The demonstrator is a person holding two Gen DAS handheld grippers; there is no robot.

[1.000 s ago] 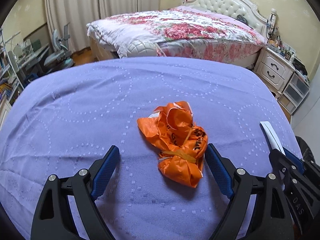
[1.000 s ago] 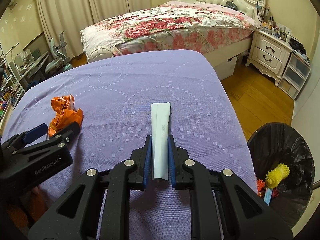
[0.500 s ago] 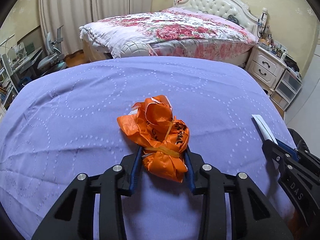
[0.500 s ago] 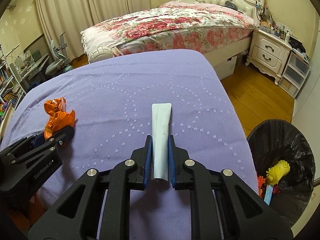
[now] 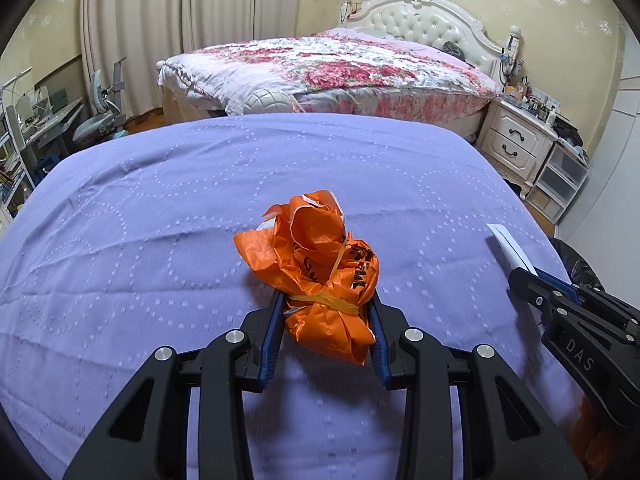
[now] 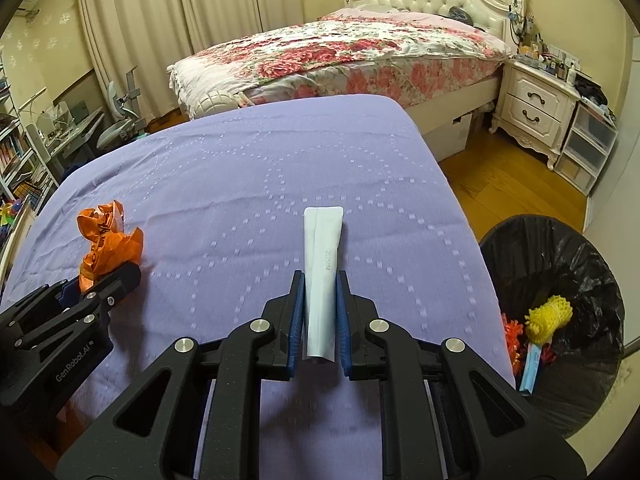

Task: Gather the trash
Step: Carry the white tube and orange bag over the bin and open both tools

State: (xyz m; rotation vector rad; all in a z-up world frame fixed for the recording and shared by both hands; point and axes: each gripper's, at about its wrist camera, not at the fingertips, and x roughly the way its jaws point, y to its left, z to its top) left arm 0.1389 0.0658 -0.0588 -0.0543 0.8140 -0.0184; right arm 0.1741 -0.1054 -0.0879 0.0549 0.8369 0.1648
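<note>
A: Why both claws loaded?

B: One trip. My left claw [image 5: 327, 312] has just clamped the orange bag [image 5: 320, 276] over the bench [image 5: 160, 208]; my right claw [image 6: 320, 312] pinches the white tube [image 6: 322, 276], near the bin [image 6: 560, 264].

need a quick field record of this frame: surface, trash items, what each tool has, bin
surface: purple cloth
left tool: shut on orange plastic bag; jaws have just closed on it
right tool: shut on white tube, which sticks out forward past the pads
bin: black-lined trash bin on the floor, right of the cloth's edge
bin contents: yellow foam net, some orange and blue scraps
loose trash on cloth: none seen
background: bed with floral cover, white nightstand
</note>
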